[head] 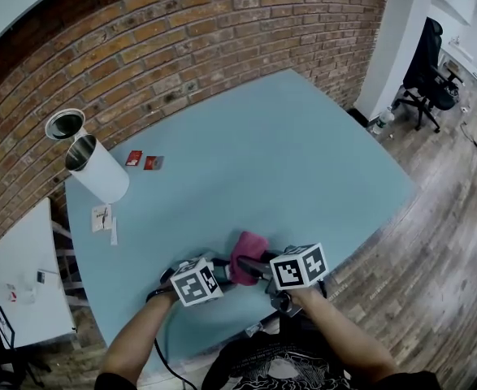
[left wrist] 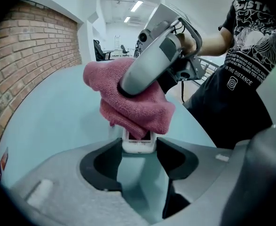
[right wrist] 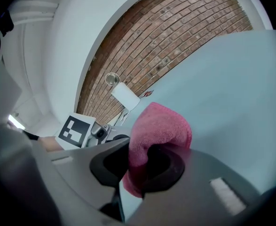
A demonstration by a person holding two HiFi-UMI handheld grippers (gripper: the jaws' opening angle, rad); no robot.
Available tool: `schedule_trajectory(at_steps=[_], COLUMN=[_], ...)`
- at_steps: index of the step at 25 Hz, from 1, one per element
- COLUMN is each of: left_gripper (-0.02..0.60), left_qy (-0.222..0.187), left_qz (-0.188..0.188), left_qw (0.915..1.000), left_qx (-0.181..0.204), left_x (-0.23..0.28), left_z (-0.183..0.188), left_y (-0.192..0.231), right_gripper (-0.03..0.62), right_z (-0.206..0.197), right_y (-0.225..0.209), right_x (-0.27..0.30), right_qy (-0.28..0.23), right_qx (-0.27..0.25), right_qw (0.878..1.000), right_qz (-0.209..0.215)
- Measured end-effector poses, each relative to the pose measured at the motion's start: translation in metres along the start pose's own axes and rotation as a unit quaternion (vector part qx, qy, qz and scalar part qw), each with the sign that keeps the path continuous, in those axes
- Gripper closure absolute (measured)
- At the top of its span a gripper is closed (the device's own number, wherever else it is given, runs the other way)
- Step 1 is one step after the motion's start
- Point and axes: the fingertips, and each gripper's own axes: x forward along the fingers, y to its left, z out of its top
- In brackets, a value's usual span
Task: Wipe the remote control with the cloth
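Observation:
In the left gripper view my left gripper (left wrist: pixel 138 149) is shut on the near end of a white remote control (left wrist: pixel 138 144), and the rest of the remote is hidden under a pink cloth (left wrist: pixel 134 105). The cloth lies draped over the remote's top, with my right gripper (left wrist: pixel 149 62) pressing down on it from above. In the right gripper view the right gripper (right wrist: pixel 142 163) is shut on a fold of the cloth (right wrist: pixel 159 126). In the head view both grippers meet at the near edge of the blue table (head: pixel 287 161), with the cloth (head: pixel 247 254) between them.
A white cylinder (head: pixel 97 169) and a round metal tin (head: pixel 64 123) stand at the table's far left. Two red cards (head: pixel 144 161) and paper slips (head: pixel 103 218) lie near them. A white side table (head: pixel 23 275) stands to the left. An office chair (head: pixel 429 67) is far right.

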Motion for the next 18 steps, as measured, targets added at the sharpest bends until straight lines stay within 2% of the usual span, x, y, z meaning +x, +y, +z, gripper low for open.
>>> schedule_trajectory(at_steps=[18], left_gripper=[0.351], left_qy=[0.006], left_qz=[-0.006], left_qw=[1.0000], left_qx=[0.001], left_x=[0.003], left_z=[-0.003], left_y=[0.002], right_gripper=[0.533], right_z=[0.001], right_y=[-0.038], right_x=[-0.047], right_qy=[-0.028], right_qx=[0.026], right_qw=[0.999], right_qz=[-0.016])
